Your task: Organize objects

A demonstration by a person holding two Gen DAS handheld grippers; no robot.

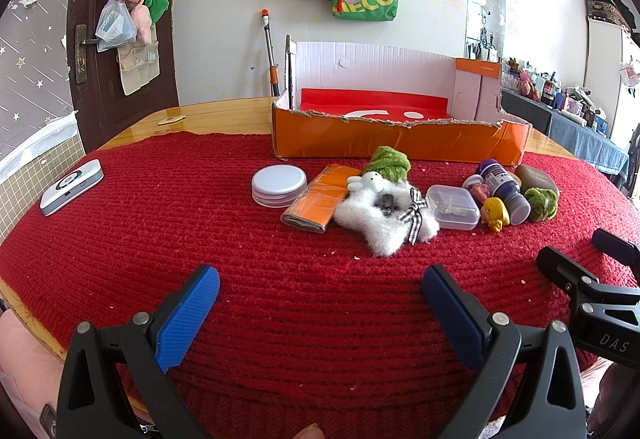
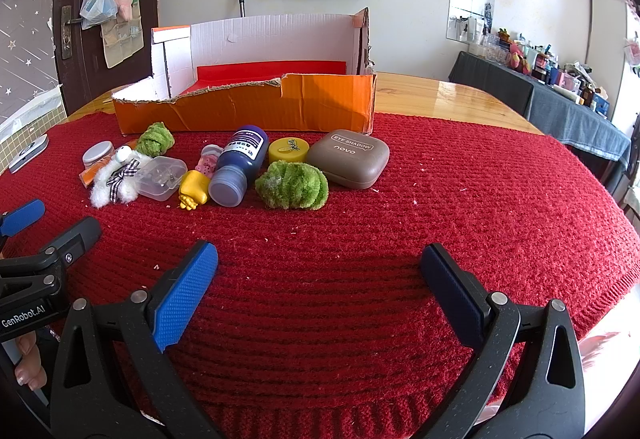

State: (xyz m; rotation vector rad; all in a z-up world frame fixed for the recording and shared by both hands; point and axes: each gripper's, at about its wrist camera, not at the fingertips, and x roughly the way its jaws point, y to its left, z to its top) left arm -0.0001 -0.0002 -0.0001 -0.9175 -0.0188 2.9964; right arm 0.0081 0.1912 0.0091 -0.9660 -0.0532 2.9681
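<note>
You've barely started: the torn orange cardboard box [image 2: 248, 107] looks empty, and the clutter, like the purple plastic bottle [image 2: 238, 165], sits outside on the surface. Both left tongs [image 1: 320, 303] and right tongs [image 2: 320, 287] gape wide, holding nothing.

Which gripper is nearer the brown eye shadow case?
Right. The right gripper sits open just in front of the brown eye shadow case; the left gripper, also open, is further left, facing the white fluffy toy.

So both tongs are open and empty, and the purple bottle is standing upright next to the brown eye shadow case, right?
Not quite. The purple bottle lies on its side, cap toward the camera, as the right wrist view shows. The rest holds: both tongs, left and right, are open and empty, and the brown eye shadow case sits nearby.
</note>
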